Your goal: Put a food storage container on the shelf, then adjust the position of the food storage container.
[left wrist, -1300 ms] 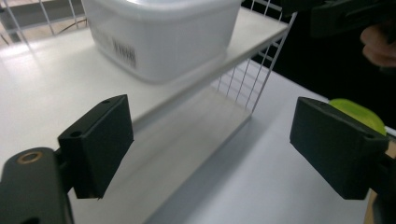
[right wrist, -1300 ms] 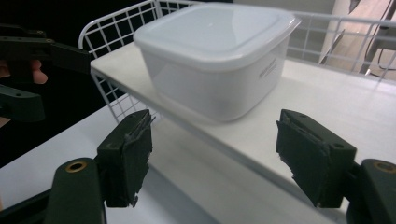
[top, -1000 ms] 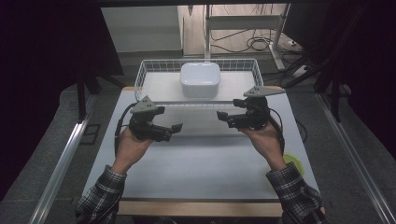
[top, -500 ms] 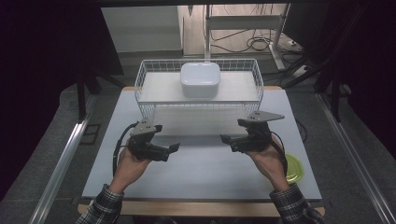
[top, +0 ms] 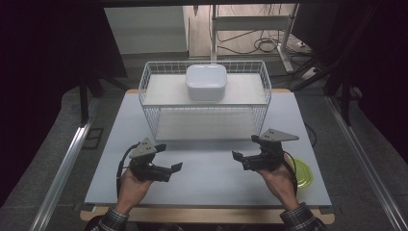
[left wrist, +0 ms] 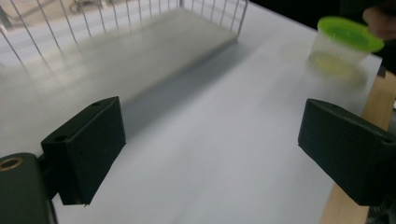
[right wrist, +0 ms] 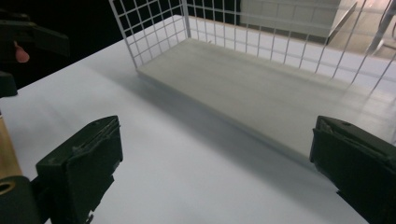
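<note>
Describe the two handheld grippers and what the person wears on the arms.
Both the left gripper and the right gripper are black, each with two blocky rectangular jaws, a grey three-cornered plate on top and a black cable trailing back past the hand. The sleeves are plaid, dark with lighter checks, reaching to the wrists.

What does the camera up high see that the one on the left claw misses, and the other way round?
High view alone: the white square lidded box on the upper shelf of the white wire rack, and both hands holding claws. Left claw view alone: the clear plastic cup's see-through wall under its green lid, up close. Both share the rack's lower shelf, the white table top and that cup.
</note>
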`<state>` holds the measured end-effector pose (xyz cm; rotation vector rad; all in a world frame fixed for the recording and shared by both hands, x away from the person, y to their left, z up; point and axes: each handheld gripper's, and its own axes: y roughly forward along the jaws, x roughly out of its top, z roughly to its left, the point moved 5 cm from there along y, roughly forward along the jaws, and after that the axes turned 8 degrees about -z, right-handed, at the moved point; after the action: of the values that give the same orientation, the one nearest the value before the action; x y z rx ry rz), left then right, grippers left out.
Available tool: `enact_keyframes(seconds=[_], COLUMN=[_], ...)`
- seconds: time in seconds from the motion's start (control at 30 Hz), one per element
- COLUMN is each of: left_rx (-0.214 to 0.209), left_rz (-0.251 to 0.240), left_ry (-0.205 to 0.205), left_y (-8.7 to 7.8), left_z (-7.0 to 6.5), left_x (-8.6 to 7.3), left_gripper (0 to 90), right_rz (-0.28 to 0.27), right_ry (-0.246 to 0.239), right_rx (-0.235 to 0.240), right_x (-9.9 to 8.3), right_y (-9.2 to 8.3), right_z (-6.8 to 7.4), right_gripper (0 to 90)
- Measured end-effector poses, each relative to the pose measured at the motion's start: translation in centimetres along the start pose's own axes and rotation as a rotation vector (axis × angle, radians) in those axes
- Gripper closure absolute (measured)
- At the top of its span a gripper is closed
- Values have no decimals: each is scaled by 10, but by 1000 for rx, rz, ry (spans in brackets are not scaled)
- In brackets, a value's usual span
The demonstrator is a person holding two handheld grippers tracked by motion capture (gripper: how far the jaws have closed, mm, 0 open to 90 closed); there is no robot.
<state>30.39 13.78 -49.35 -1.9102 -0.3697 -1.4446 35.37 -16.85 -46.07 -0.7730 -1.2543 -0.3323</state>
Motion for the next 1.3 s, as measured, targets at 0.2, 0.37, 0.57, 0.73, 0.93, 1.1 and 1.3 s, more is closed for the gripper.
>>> enact_keyframes(seconds=[0.2, 0.37, 0.57, 0.73, 0.93, 1.1, 1.3], left_rx=[73, 78, 93, 98, 104, 101, 100], left_rz=[90, 84, 79, 92, 73, 95, 100], left_ry=[22, 11, 70, 75, 82, 75, 60], left_y=[1, -6, -6, -2, -2, -1, -1], left_z=[-3, -5, -6, -3, -2, -2, -2], left_x=[-23, -30, -40, -47, -46, -48, -48], left_gripper=[41, 42, 34, 33, 33, 33, 40], right_rz=[60, 115, 141, 150, 180, 199, 198], right_ry=[17, 24, 9, 35, 31, 36, 67], right_rx=[2, -14, -47, -66, -73, -93, -170], right_x=[-23, -37, -44, -45, -44, -44, -46], right_y=[-1, -2, -1, -3, -14, -29, -53], right_z=[8, 14, 16, 12, 7, -7, -34], right_gripper=[38, 40, 39, 40, 236, 435, 714])
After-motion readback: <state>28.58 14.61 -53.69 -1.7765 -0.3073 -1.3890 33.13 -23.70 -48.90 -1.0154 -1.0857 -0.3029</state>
